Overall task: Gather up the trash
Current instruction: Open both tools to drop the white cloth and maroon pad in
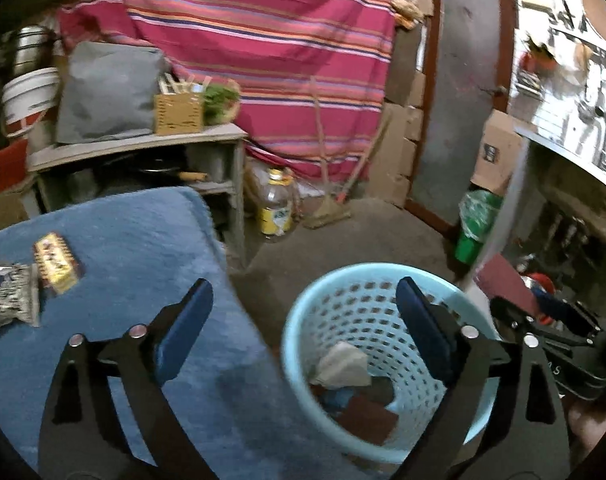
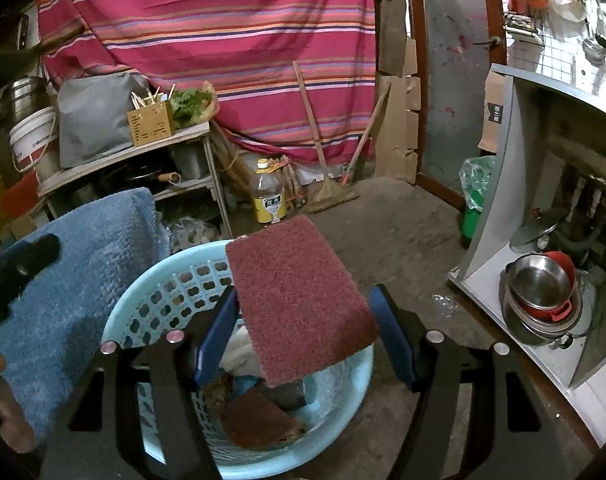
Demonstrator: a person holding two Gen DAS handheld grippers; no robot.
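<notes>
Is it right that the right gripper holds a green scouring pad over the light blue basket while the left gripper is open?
Not quite: the scouring pad in the right gripper is maroon, not green, as the right wrist view shows. It is over the light blue basket, and the left gripper is open.

We see the basket [image 2: 335, 432] on the floor [image 2: 403, 240] just right of the towel-covered bench [image 1: 143, 240]. Two wrappers [image 1: 55, 264] lie on the bench's left part. Behind stands a shelf [image 1: 143, 144], a bottle [image 1: 277, 204] to its right.
</notes>
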